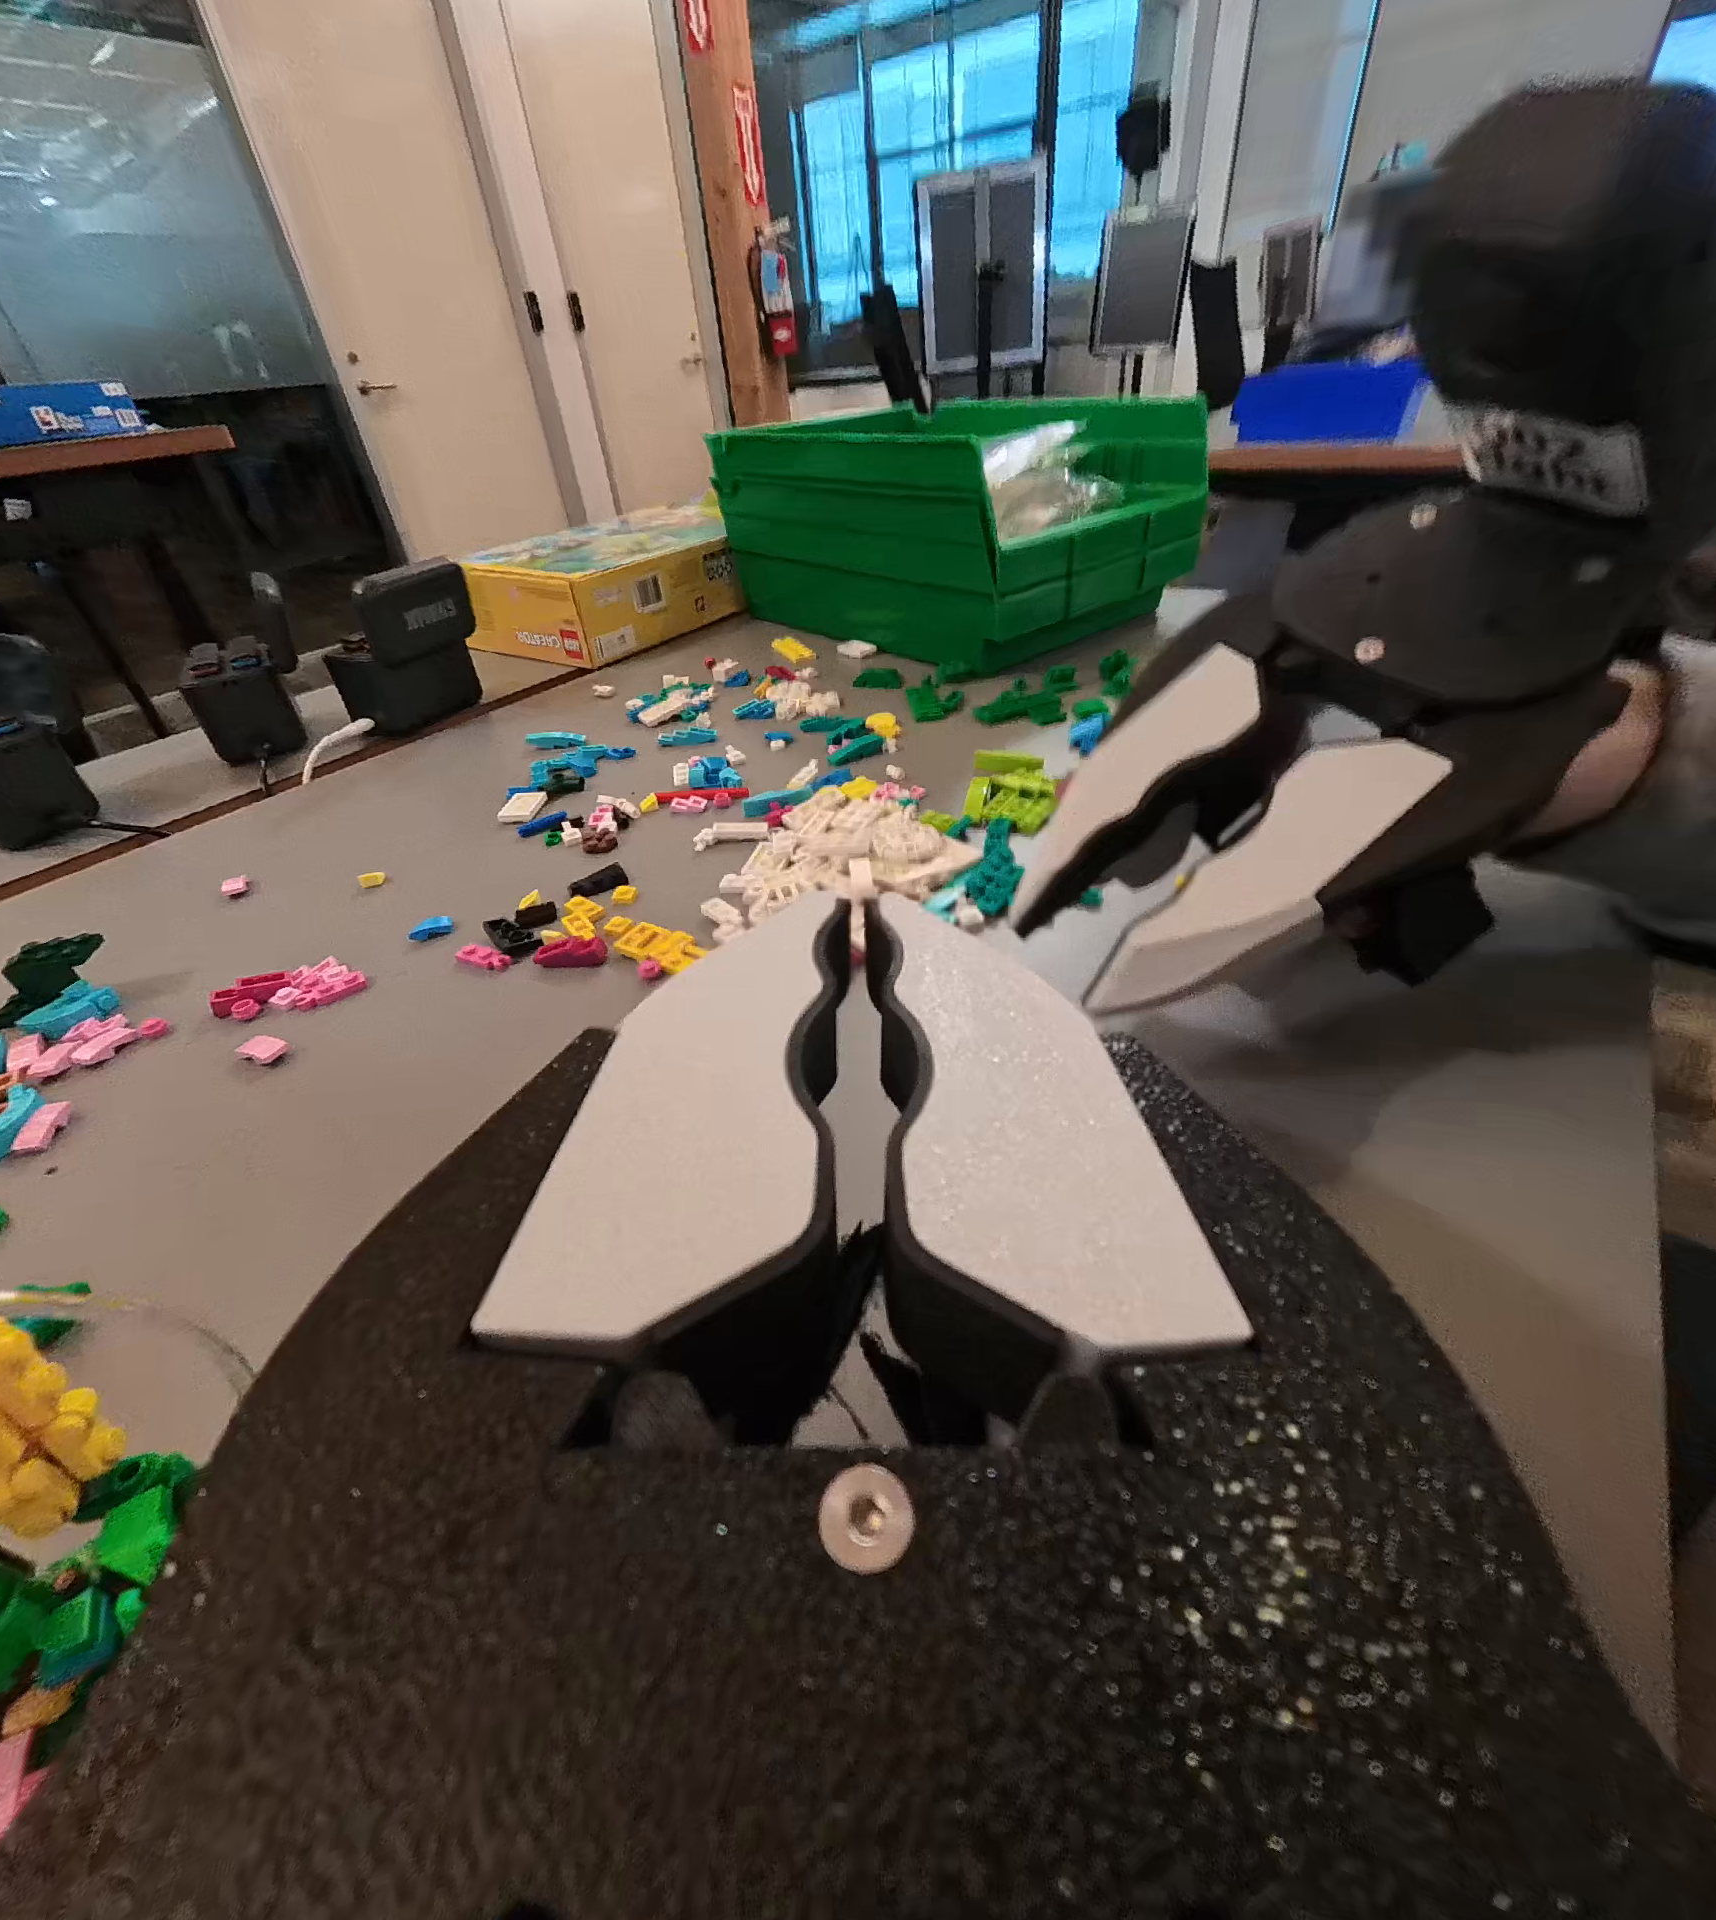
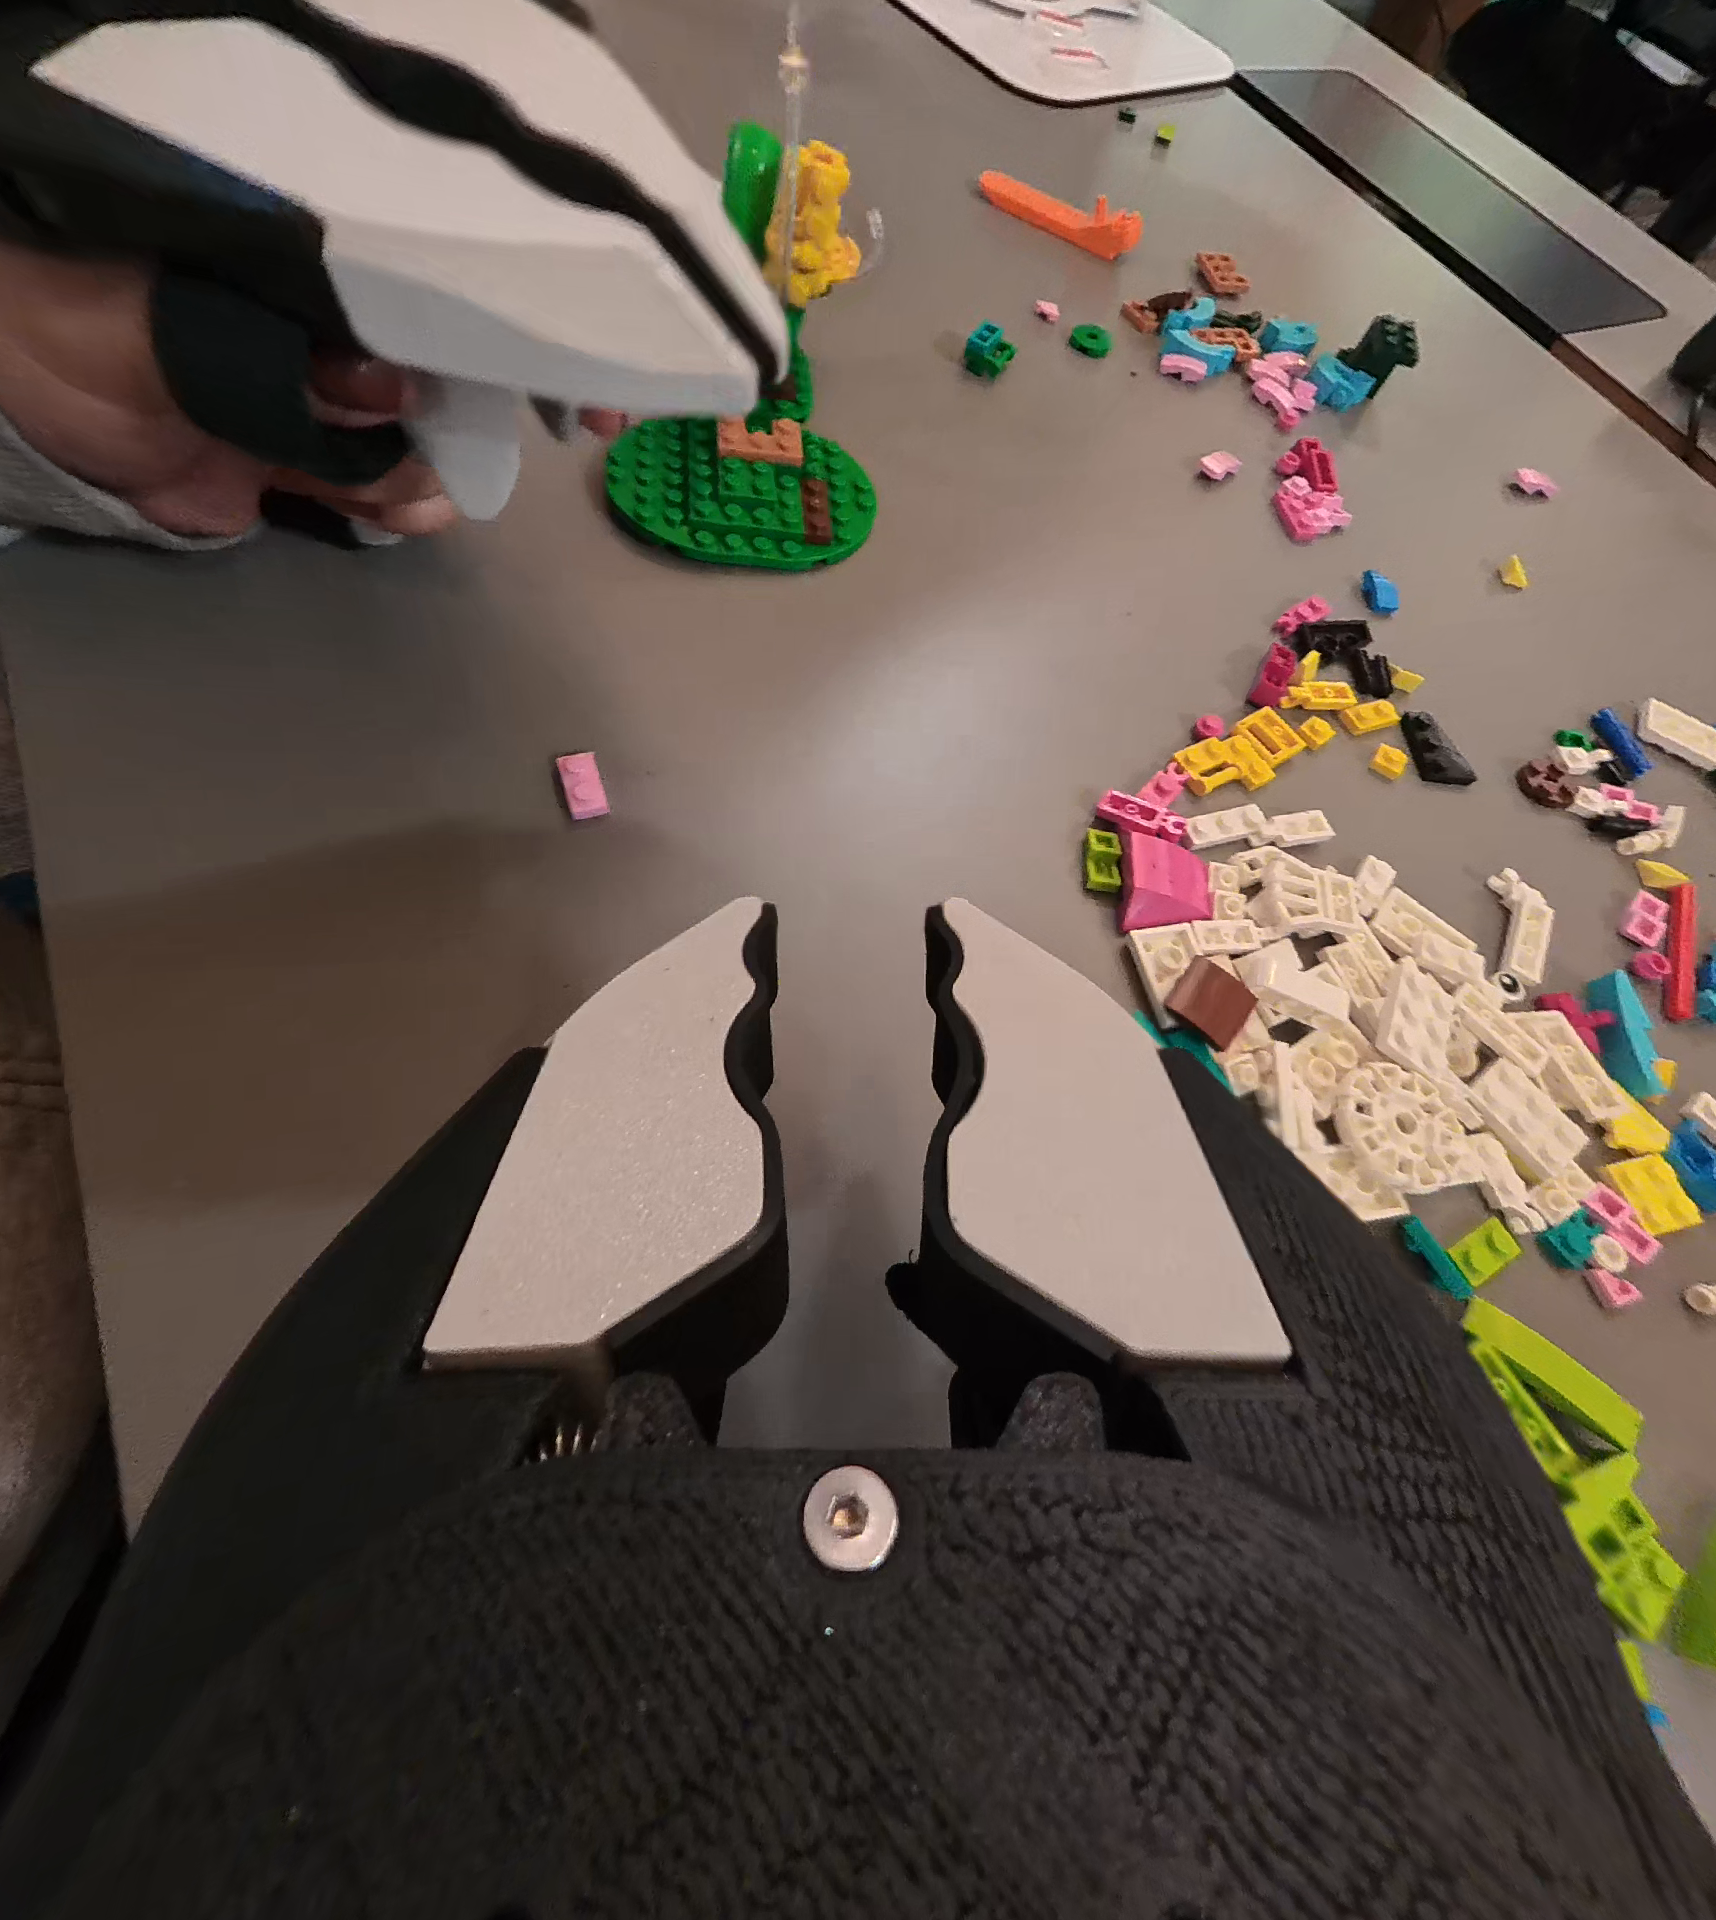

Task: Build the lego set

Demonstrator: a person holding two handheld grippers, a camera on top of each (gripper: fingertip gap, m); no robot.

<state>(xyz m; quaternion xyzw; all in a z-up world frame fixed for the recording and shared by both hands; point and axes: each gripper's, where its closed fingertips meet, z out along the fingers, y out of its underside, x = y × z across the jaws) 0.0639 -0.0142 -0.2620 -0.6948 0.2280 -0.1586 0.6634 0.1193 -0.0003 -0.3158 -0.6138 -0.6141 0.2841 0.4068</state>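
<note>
Left gripper [image 1: 859, 914] pinches a small white brick [image 1: 860, 883] at its tips, near the green-based model [image 2: 742, 488]. Right gripper [image 2: 849, 930] spread, bare — above grey tabletop [image 2: 418, 987], white brick pile [image 2: 1373, 1049] just beside.

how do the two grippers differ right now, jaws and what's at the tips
The left gripper has its jaws nearly together on a small white piece; the right gripper has jaws apart with nothing between them. The left is raised near the green and yellow brick model; the right hangs over bare grey table. Both have grey fingers.
</note>
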